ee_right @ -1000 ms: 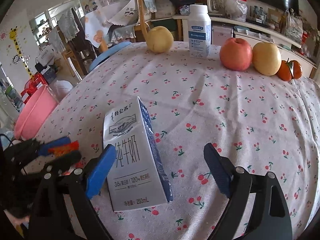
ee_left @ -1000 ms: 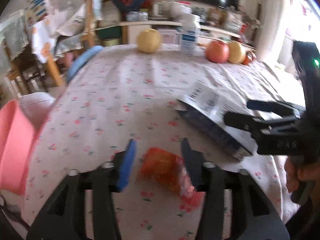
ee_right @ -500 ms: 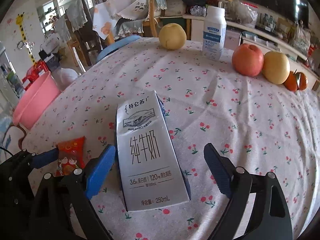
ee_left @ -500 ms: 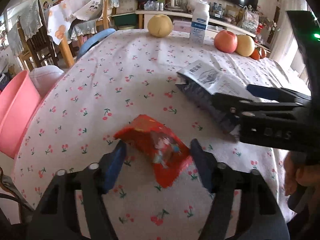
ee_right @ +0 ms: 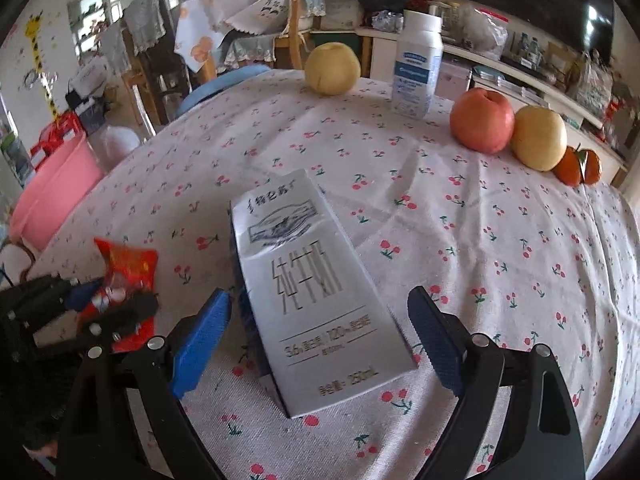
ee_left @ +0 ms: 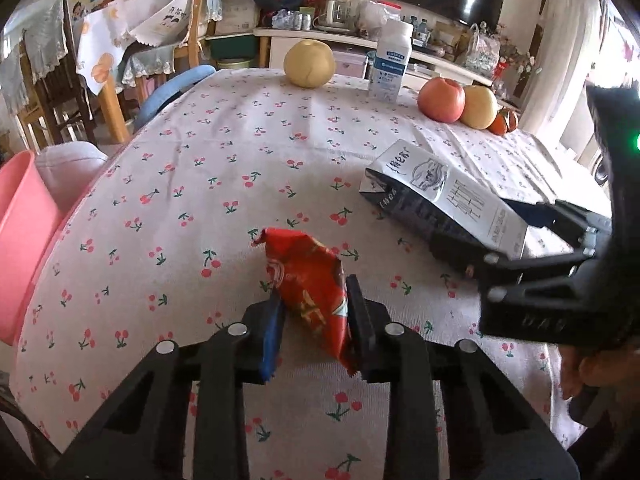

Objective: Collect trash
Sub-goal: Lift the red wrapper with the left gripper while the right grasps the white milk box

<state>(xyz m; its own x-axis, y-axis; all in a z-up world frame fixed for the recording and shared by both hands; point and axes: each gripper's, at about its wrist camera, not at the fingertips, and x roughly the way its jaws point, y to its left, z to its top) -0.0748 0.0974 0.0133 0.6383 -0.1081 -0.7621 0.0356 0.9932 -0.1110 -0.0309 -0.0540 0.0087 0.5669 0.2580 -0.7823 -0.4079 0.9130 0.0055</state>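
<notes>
My left gripper is shut on a red snack wrapper and holds it just above the cherry-print tablecloth. The wrapper and left gripper also show at the lower left of the right wrist view. A white and blue milk carton lies flat on the table, seen also in the left wrist view. My right gripper is open, its two fingers on either side of the carton's near end, not closed on it.
A pink basin stands off the table's left edge, also in the right wrist view. At the far side stand a pear, a white bottle, an apple, another pear and oranges.
My left gripper has closed on the red wrapper and lifted its end. My right gripper has stayed open around the carton, shifting slightly closer.
</notes>
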